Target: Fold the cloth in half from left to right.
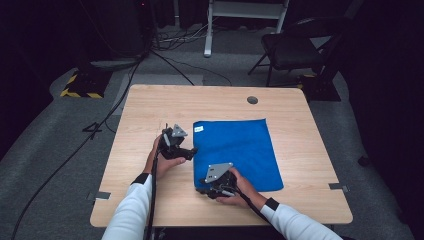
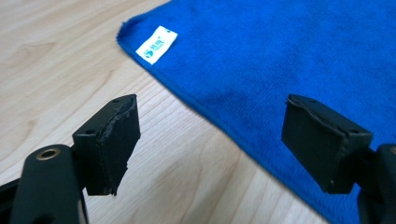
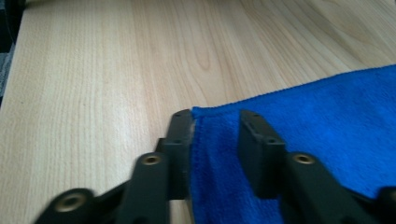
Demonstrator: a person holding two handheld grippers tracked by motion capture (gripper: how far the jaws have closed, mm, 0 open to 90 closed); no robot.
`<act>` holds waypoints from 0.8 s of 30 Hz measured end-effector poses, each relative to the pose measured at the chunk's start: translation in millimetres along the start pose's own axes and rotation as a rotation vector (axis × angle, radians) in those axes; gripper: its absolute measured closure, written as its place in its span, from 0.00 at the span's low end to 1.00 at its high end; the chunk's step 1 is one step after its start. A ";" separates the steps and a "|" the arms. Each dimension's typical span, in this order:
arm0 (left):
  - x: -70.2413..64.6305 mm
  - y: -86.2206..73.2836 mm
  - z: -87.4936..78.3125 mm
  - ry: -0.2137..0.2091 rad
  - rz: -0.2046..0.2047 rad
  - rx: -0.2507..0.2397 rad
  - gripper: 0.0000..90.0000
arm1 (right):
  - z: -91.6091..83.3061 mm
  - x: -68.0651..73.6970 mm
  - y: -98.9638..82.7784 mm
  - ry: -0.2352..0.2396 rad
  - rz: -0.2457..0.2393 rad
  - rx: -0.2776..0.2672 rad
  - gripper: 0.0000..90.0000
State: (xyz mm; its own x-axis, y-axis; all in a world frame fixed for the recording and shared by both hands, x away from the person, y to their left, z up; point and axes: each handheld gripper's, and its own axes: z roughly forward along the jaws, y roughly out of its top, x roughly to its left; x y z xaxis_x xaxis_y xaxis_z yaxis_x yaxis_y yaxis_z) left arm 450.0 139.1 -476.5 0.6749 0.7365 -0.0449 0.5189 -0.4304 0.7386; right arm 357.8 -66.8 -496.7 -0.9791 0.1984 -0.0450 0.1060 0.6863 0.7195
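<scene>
Worktop (image 1: 150, 107) of pale wood grain stands on grey carpet in a dark room, with a folding chair (image 1: 295, 47) and a white frame (image 1: 240, 15) beyond its far edge and black cables (image 1: 100, 125) trailing over the floor at its left. A round grey cap (image 1: 252, 100) sits near the far edge. A blue cloth (image 1: 240, 150) lies flat, right of the middle, its near edge close to the worktop's near edge.

Bare wood lies open along the far edge, the whole left side and a strip down the right side. The left gripper (image 1: 192, 151) is just off the cloth's left edge; the right gripper (image 1: 204, 184) is at the cloth's near left corner.

From the high view both hands and white sleeves (image 1: 132, 210) show, but not the gap of either tool. The left gripper view shows its jaws set wide with nothing between them, one over bare wood and one over the cloth's edge (image 2: 219, 126), and a white label (image 2: 157, 45) by the cloth's far left corner. The right gripper view shows its jaws narrow, straddling the cloth's corner (image 3: 210, 121); the cloth lies between them, one jaw against its edge, the other with a gap visible beside it.
</scene>
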 end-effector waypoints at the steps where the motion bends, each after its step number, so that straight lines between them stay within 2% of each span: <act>1: 0.7 1.8 1.5 0.005 -0.005 -0.006 0.22 | -1.0 -0.7 -0.2 -0.008 -0.004 0.005 0.84; 2: 1.5 3.5 3.6 0.014 -0.005 -0.020 0.22 | -1.5 -0.8 -0.4 -0.011 -0.006 0.007 0.87; 4: 4.9 7.9 9.0 0.009 -0.030 -0.011 0.22 | -2.4 -0.2 -0.9 -0.007 -0.015 0.012 0.94; 6: 8.7 11.3 13.8 0.020 -0.044 -0.024 0.22 | -2.7 1.7 -0.2 -0.014 -0.021 0.017 0.97; 7: 9.7 12.6 16.3 0.038 -0.048 -0.029 0.22 | -2.9 1.9 -0.3 -0.014 -0.032 0.020 0.98; 9: 14.1 15.4 22.7 0.037 -0.064 -0.012 0.21 | -3.2 2.4 -0.5 -0.014 -0.026 0.018 0.98; 11: 18.3 17.4 30.0 0.055 -0.076 -0.003 0.21 | -3.7 2.4 -0.8 -0.009 -0.028 0.020 0.98; 14: 20.5 19.3 38.6 0.073 -0.074 0.025 0.21 | -4.5 3.3 -1.1 -0.001 -0.026 0.023 0.98; 16: 22.5 19.5 44.1 0.070 -0.088 0.030 0.21 | -5.0 4.1 -1.4 0.009 -0.033 0.024 0.98; 21: 28.3 21.0 50.6 0.100 -0.099 0.040 0.21 | -5.4 7.3 -1.3 0.017 -0.038 0.026 0.98; 24: 30.7 20.9 55.1 0.102 -0.108 0.048 0.21 | -5.1 9.6 -0.8 0.027 -0.044 0.023 0.98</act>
State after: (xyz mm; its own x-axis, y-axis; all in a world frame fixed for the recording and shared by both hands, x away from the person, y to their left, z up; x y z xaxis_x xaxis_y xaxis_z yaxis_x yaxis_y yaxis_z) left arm 510.4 124.0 -499.6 0.5581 0.8281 -0.0524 0.6122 -0.3683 0.6997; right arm 347.5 -69.0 -494.2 -0.9872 0.1486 -0.0576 0.0659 0.7097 0.7014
